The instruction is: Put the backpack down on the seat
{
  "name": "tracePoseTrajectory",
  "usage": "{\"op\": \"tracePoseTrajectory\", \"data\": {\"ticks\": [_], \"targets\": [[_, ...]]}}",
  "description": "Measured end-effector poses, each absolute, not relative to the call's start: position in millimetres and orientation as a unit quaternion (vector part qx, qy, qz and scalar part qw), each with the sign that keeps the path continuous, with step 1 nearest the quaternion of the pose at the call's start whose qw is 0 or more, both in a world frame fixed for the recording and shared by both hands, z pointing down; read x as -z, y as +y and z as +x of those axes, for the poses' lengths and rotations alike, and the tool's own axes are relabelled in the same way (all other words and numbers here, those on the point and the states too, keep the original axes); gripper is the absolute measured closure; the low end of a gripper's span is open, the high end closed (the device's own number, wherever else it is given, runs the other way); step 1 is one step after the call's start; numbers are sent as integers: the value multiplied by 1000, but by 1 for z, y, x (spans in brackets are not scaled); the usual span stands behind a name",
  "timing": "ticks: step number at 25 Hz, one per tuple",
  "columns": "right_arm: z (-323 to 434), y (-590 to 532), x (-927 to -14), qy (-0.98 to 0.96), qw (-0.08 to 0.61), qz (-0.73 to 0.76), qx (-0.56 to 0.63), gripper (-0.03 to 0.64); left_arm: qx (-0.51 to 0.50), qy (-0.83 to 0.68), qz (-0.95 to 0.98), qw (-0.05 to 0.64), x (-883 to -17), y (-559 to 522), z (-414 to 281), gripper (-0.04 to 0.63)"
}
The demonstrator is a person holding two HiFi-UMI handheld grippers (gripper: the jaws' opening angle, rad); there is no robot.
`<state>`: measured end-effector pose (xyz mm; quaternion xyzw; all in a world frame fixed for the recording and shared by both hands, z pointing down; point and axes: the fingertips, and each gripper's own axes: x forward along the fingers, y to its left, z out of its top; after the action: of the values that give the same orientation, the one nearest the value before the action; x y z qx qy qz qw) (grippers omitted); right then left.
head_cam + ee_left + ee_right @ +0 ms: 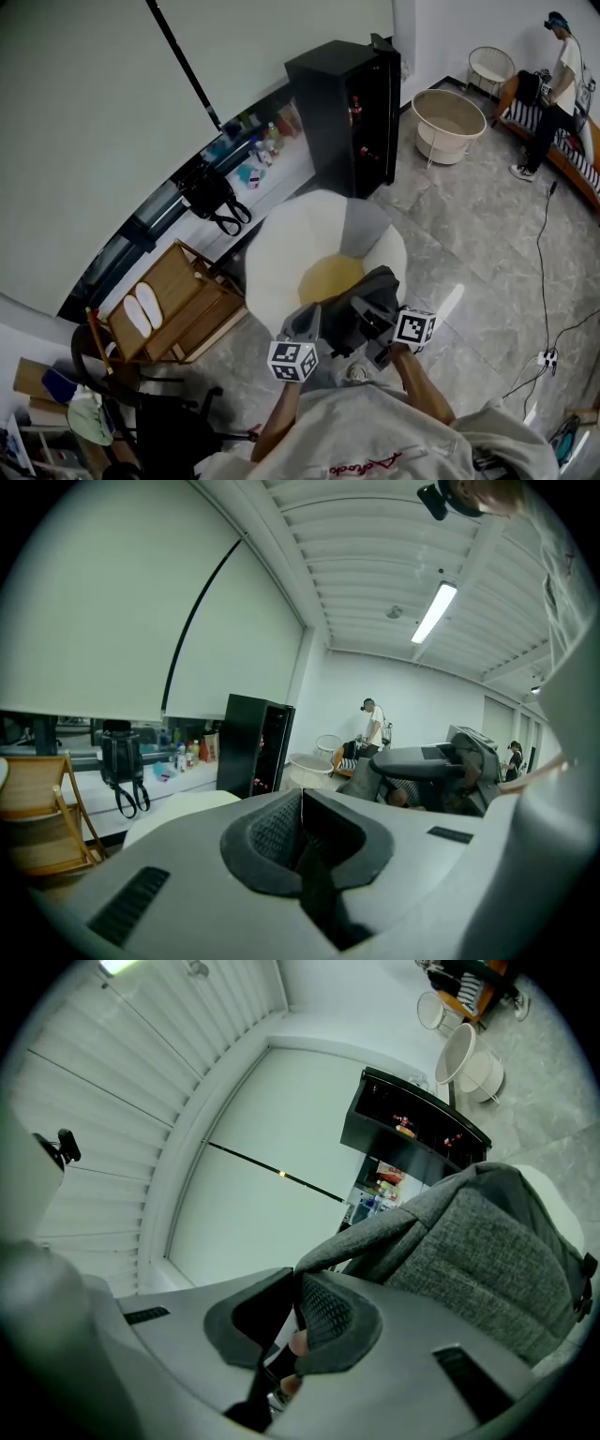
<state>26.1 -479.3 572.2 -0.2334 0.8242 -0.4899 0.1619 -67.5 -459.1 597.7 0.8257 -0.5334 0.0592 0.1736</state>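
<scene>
- Your left claw (pixel 300 808) is pinched fully closed, and nothing shows between its pads. In the head view it sits just beside the left edge of the bag. I judge it is carrying no load, so use its closed tip to nudge or steady the fabric rather than to grab.
- The seat (pixel 328 277), a yellow pad in the bowl of the round white chair (pixel 272 253), lies just ahead of the claws and below them. Aim for the middle of that pad, not the near rim.
- The grey backpack (pixel 367 298) hangs between your two claws, over the near right part of the chair. No view shows whether its base already touches the seat, so treat it as not yet down.
- Your right claw (pixel 298 1312) is narrow and clamped on a grey strap (pixel 375 1227) that runs up into the body of the backpack. This grip likely takes the whole weight.
- Carry the bag a little further over the pad, then lower it straight down until the strap goes slack. Do not open the right claw before that.
- The fabric looks soft, so the bag will probably slump once released. Set its base down flat and let it lean into the curved back of the chair, away from you. If it lands on the near rim it could tip out onto the floor (pixel 469 225).
</scene>
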Motion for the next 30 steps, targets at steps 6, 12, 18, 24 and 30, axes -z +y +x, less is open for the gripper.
{"op": "tracePoseTrajectory", "data": {"ticks": [6, 12, 18, 24, 30], "targets": [[15, -482, -582, 818, 156, -229, 503, 572, -67, -531, 825, 183, -606, -464, -75, 563], [0, -495, -595, 814, 145, -236, 511, 572, -68, -528, 824, 197, -618, -477, -93, 563], [-26, -526, -596, 808, 147, -249, 513, 572, -63, -519, 828, 204, -621, -507, -119, 563], [-66, -567, -581, 802, 180, -255, 509, 572, -52, -512, 834, 201, -615, -550, -167, 563], [-96, -607, -573, 798, 193, -290, 492, 572, -43, -491, 848, 195, -605, -588, -207, 563]]}}
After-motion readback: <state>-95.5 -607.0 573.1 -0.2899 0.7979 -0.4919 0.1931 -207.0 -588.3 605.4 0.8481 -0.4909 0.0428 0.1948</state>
